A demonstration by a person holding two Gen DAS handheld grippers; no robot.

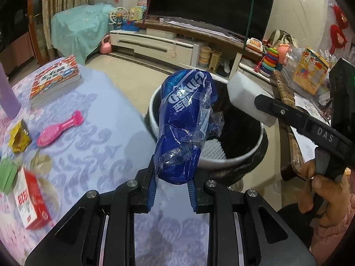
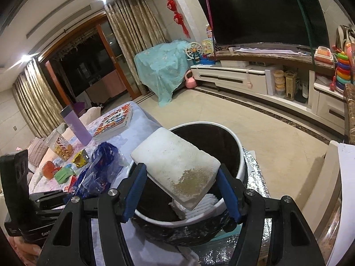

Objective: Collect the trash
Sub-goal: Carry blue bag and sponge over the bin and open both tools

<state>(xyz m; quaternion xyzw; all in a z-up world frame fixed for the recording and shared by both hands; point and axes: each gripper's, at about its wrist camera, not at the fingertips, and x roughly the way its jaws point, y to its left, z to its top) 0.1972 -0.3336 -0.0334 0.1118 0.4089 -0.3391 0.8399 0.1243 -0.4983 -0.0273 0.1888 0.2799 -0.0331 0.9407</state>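
Trash bin [image 1: 233,157] position is what matters here, and both loads sit differently over it. It's a round bin, white rim, black liner, on the floor just off the corner of the table with the lilac patterned cloth [image 1: 93,133].

Left gripper [image 1: 172,196] has its jaws pinching the bottom end of a crumpled blue plastic wrapper [image 1: 186,124]. The wrapper's long axis runs straight out along the fingers, away from the camera, and its far end looks to hang over the near-left part of the bin's rim. The pinched end seems to be over the table edge rather than the opening, so I'd guess that one needs a bit more reach forward before letting go.

Right gripper [image 2: 182,190] is clamped on a white foam block [image 2: 177,168] with a brownish stain on the near face. Block's long axis points forward and a little left, tilted up at the far end, and the jaws squeeze it across its width. From the right wrist view it sits over the bin mouth, so it looks like the nearer of the two to a clean drop.

White stuff is already down in the bin. More bits are on the table: yellow wrapper [image 1: 20,138], pink toy brush [image 1: 60,128], red carton [image 1: 31,201], a book [image 1: 56,81].
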